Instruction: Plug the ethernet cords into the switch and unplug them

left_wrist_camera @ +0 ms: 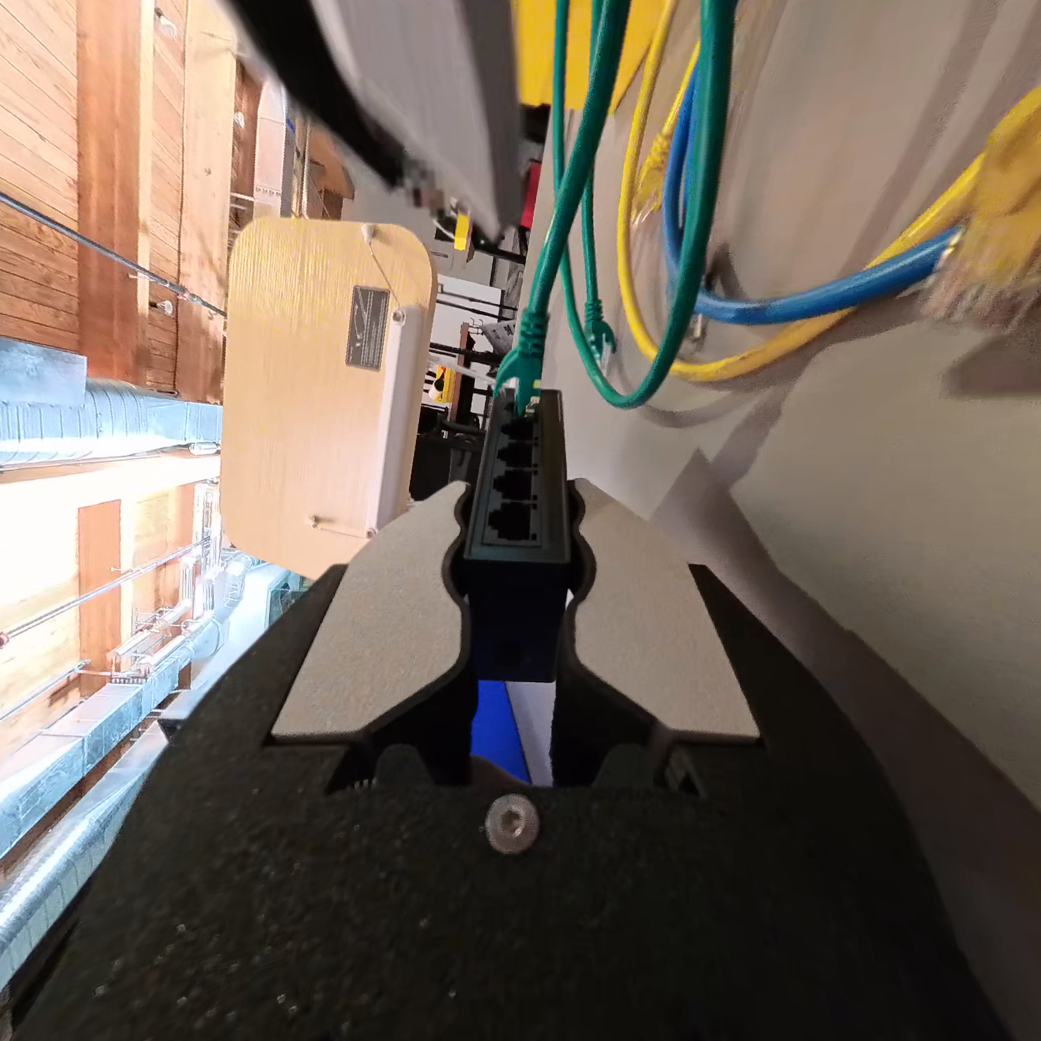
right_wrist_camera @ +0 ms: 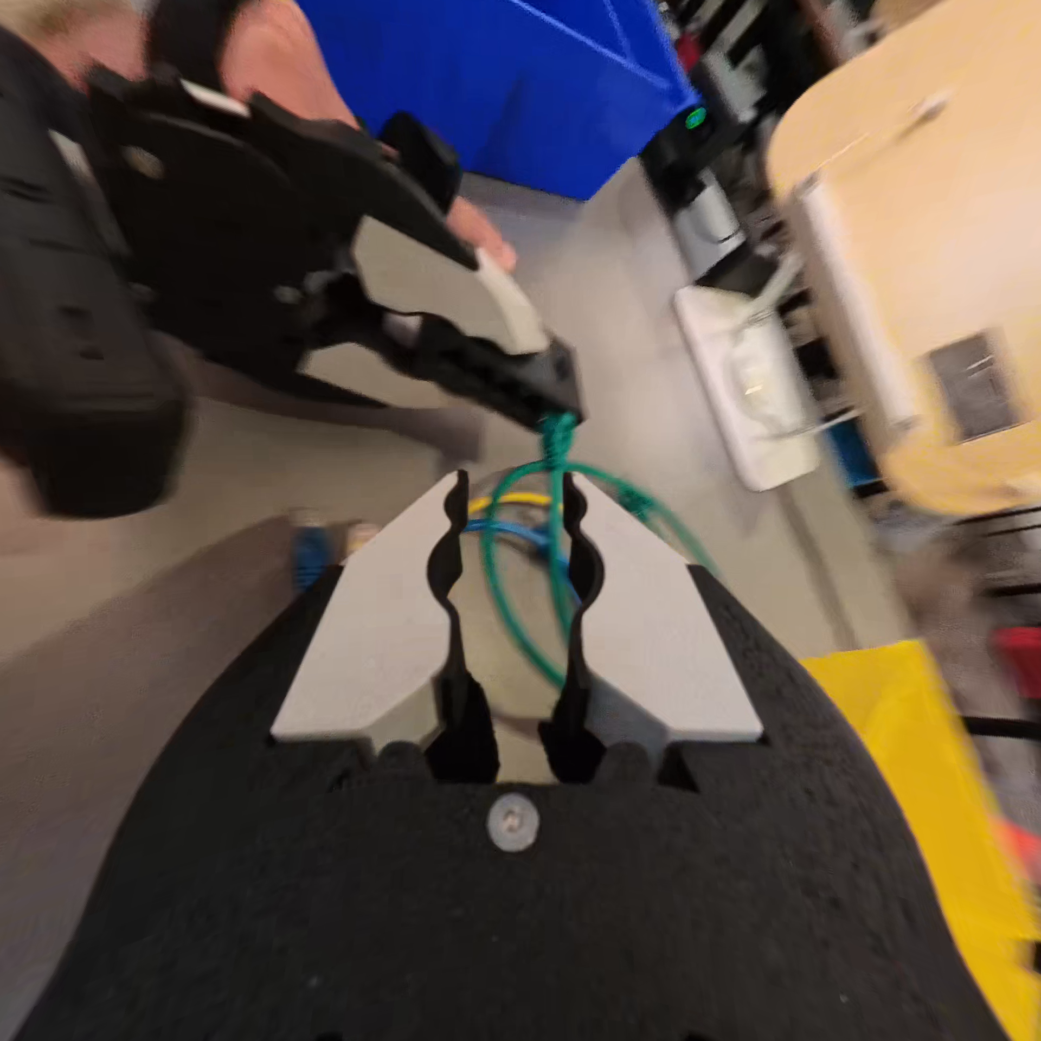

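Left gripper (left_wrist_camera: 518, 518) pinches the black switch (left_wrist_camera: 515, 495) across its sides, lifted, ports exposed, likely to steady it. Green cord (left_wrist_camera: 526, 343) sits plugged in the farthest port. Right gripper (right_wrist_camera: 515, 490) hovers with jaws spread, empty, above loose yellow cord (left_wrist_camera: 631, 236) and blue cord (left_wrist_camera: 788, 301).

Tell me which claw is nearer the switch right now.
Left. The left claw is clamped on the black switch itself. The right claw is open and empty, short of it, facing the plugged green cord.
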Demonstrator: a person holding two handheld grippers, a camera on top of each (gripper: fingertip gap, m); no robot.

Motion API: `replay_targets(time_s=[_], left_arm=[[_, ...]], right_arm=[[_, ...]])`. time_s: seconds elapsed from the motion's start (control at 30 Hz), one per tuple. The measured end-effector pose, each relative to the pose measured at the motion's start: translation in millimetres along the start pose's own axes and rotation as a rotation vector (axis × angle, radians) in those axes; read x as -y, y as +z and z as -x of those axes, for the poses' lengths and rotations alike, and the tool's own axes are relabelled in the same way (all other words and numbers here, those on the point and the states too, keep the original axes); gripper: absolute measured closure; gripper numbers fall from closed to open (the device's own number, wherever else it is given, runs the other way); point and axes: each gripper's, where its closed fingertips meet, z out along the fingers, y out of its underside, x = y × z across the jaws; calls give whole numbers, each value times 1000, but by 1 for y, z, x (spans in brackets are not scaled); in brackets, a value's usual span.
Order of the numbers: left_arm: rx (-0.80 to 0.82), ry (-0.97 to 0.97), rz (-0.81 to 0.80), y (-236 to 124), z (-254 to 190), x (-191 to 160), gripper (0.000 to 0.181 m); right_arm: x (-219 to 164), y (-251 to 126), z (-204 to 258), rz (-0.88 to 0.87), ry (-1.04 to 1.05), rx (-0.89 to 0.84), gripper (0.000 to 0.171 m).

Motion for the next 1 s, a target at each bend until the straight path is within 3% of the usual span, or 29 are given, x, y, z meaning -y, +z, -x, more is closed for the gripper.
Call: replay_targets(time_s=[0.13,0.23,0.43,1.0], left_arm=[[-1,9,-22,-4,-2,8,152],[-8,6,-28,-5,-3,10,152],[-8,-15,-41,-7,1,14,152],[1,0,-52,-8,2,15,153]], right_arm=[[-8,36,-18,90,-356,-135,137],[-12,52,-13,107,-479,-138,139],[-9,57,-16,94,-548,-212,145],[-4,51,-13,32,-560,-196,154]])
